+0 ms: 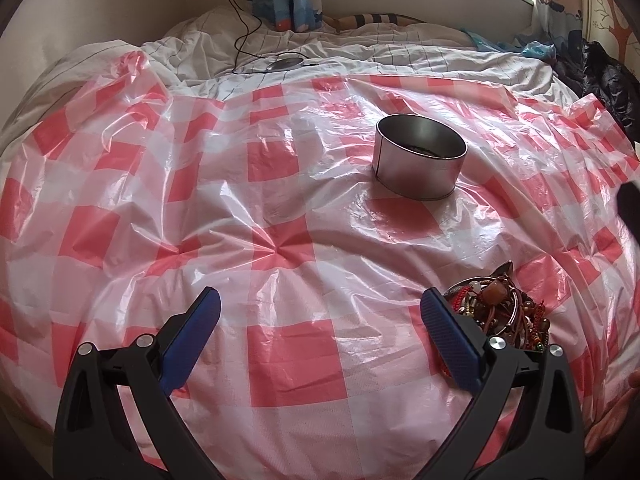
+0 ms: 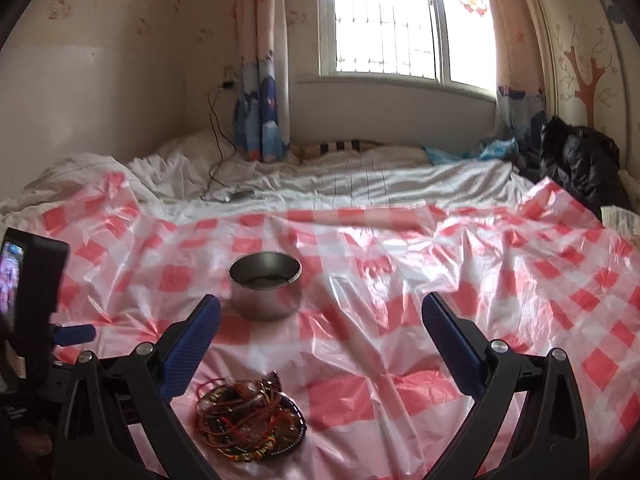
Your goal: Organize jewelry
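— Left tool (image 1: 320, 312)?
— Held low over the red-and-white checked plastic sheet (image 1: 280, 208) on the bed (image 1: 400, 52), blue-padded fingers (image 1: 192, 340) spread wide, gripping nothing.
— Jewelry?
— Heaped as a tangle of beads, cords and bangles (image 1: 504, 312) on a small dark dish, just outside the right-hand finger, toward 4 o'clock in the left wrist view.
— Tin?
— Round metal tin (image 1: 420, 160), lid off, upright on the sheet, toward 1 o'clock, well apart from the pile; something dark inside, too small to identify.
— Right tool (image 2: 320, 312)?
— Also spread apart, empty. Seen from there: jewelry pile (image 2: 250, 420) near 7 o'clock between the fingers, tin (image 2: 265, 286) ahead at 11 o'clock.
— Beyond the sheet?
— Rumpled white bedding, a black cable (image 1: 240, 20), a window (image 2: 400, 20).
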Motion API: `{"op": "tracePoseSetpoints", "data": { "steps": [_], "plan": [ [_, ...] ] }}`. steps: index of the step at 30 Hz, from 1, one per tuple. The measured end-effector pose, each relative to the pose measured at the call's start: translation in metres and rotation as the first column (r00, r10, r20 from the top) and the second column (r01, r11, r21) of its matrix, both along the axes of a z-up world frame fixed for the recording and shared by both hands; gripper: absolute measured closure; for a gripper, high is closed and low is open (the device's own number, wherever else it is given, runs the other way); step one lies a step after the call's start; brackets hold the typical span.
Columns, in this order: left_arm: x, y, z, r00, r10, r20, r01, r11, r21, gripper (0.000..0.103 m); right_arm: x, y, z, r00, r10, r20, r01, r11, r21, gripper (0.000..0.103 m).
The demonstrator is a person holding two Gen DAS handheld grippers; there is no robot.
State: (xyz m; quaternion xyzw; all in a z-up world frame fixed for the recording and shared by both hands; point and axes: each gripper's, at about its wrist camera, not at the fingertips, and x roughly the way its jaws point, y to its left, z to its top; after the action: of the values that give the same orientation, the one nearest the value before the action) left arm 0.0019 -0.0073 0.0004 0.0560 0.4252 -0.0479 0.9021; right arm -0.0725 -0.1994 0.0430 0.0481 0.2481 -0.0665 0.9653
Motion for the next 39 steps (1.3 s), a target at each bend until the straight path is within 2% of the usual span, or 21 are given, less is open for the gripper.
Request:
{"op": "tracePoseSetpoints", "data": {
  "steps": [2,5,12,19,25,32,34,37,39],
  "plan": [
    [0.001,0.001,-0.001,1.0,0.008,-0.006,-0.008,1.0,0.005,0.006,0.004,-0.008,-0.004,1.0,0.012,-0.021,-0.01,0.998,0.057,0.007],
    [0.004,0.004,-0.004,1.0,0.021,-0.019,-0.021,1.0,0.009,0.006,-0.005,-0.013,-0.002,0.999,0.034,0.023,-0.037,0.994,0.106,0.007],
    [0.007,0.01,-0.009,0.998,0.044,-0.046,-0.045,0.999,-0.004,0.006,0.012,-0.003,-0.016,0.993,0.035,-0.108,-0.028,0.997,0.067,0.007],
    [0.008,0.01,-0.01,0.998,0.043,-0.05,-0.043,0.999,-0.005,0.006,0.012,-0.01,-0.023,0.99,0.02,-0.137,-0.009,0.996,0.085,0.007],
    [0.007,0.007,-0.011,0.998,0.04,-0.054,-0.04,0.999,0.001,0.006,0.012,-0.01,-0.023,0.991,0.02,-0.131,-0.009,0.997,0.083,0.007],
    [0.007,0.005,-0.011,0.998,0.036,-0.056,-0.036,0.999,0.0,0.006,-0.001,-0.017,-0.012,0.997,-0.036,-0.068,0.04,0.998,0.051,0.007],
    [0.008,0.003,-0.012,0.998,0.033,-0.059,-0.033,0.999,-0.006,0.006,0.0,-0.018,-0.014,0.994,0.03,-0.101,-0.025,0.998,0.053,0.007],
    [0.008,-0.002,-0.013,0.998,0.014,-0.062,-0.013,1.0,0.001,0.006,0.008,-0.018,-0.029,0.969,0.076,-0.237,-0.07,0.997,0.031,0.007],
    [0.008,-0.006,-0.013,0.998,-0.006,-0.059,0.007,1.0,0.008,0.006,0.002,-0.023,-0.031,0.969,0.077,-0.233,-0.066,0.996,0.054,0.007]
  ]
}}
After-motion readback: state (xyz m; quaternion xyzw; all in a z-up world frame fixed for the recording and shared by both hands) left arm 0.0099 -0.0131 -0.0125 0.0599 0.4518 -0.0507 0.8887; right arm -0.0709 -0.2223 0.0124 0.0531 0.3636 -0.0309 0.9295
